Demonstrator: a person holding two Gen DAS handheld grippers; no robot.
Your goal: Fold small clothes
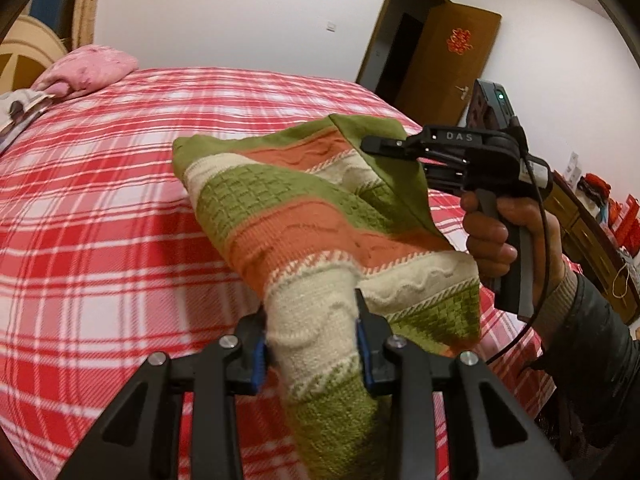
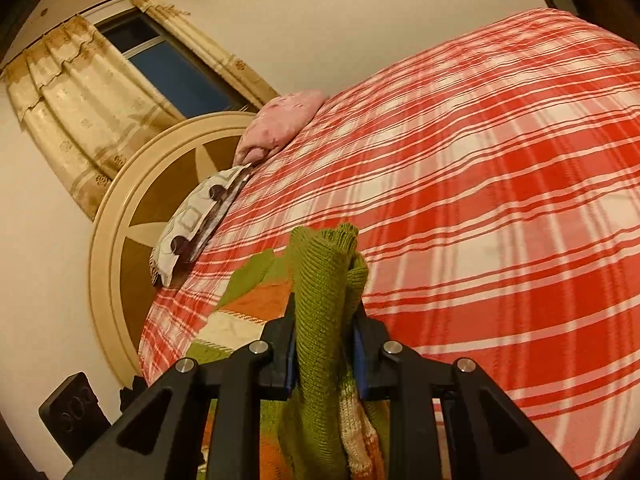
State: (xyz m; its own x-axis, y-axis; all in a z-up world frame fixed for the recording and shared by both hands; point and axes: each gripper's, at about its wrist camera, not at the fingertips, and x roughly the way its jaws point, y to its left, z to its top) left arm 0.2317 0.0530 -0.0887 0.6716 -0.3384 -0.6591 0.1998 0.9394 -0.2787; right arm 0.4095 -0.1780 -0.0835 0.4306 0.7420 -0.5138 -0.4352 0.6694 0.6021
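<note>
I hold a striped knitted garment above the bed.
Left gripper (image 1: 312, 332) and right gripper (image 2: 325, 332) jaws each pinch the green, orange and cream knitted garment (image 1: 304, 216) over the red-and-white plaid bed (image 1: 100, 200); the right sits at two o'clock.

Red plaid bed (image 1: 120, 208), pink pillow (image 1: 92, 70), round headboard (image 2: 132, 208), curtained dark window (image 2: 168, 64), open wooden door (image 1: 448, 64), white walls (image 1: 240, 12)

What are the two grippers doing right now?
Left gripper: closed on the striped knit garment.
Right gripper: closed on a green edge of the same garment, lifted above the bed.

One sweater (image 1: 304, 216), two pillows (image 1: 90, 70), two grippers (image 1: 312, 344)
</note>
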